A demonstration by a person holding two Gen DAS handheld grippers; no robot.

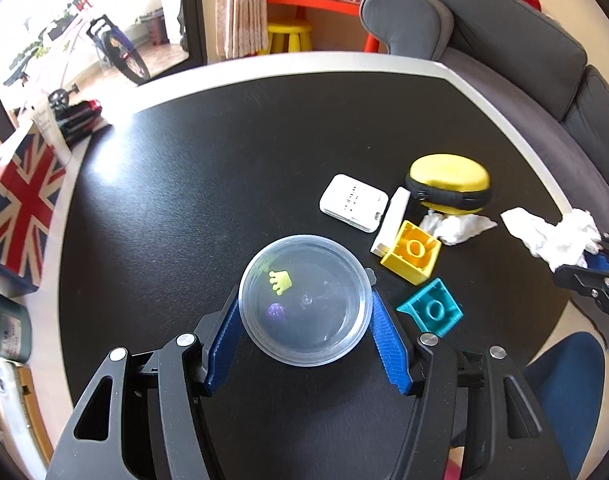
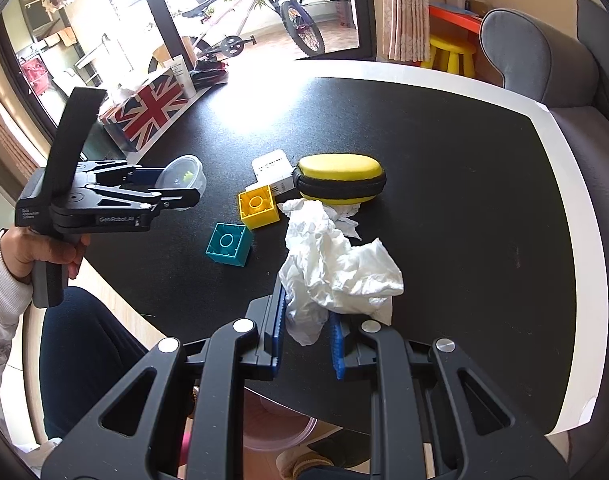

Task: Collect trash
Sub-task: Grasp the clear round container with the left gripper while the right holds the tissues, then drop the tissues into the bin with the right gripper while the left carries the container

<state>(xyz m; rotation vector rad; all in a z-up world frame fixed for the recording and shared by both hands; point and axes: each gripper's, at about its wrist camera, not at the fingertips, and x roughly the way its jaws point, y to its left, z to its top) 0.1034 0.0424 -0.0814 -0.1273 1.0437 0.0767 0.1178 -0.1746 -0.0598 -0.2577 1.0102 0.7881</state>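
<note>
Two grippers in play, both black with ribbed blue pads. The left gripper (image 1: 304, 312) has its pads pressed on either side of a round clear plastic container (image 1: 305, 299), thin-walled and see-through, with a little lime-green crown-shaped piece (image 1: 279, 280) and a small purple blob (image 1: 275, 312) inside. From the right wrist view you can see the hand (image 2: 44, 248) on its handle, white knit sleeve at the wrist.

The right gripper (image 2: 306, 330) is clamped nearly closed on a big crumpled white tissue (image 2: 336, 272), soft and wrinkly, bunched up between the pads at the near side of the table. A second, smaller wad of tissue (image 1: 458, 226) lies just beside the yellow case, touching it.

Counting the rest on the matte black tabletop (image 1: 232, 168) with its white rim: two hollow plastic bricks, one yellow (image 1: 412, 254) and one teal (image 1: 432, 308), both flipped open side up; one oval yellow case (image 1: 448, 186) with a black zip band; and two white boxy things, a flat rounded one (image 1: 352, 203) and a narrow one (image 1: 392, 220) partly tucked behind the yellow brick. Print on them is too small to read.

Union Jack box (image 1: 18, 208) sits at the left edge, cut off by the fisheye.
</note>
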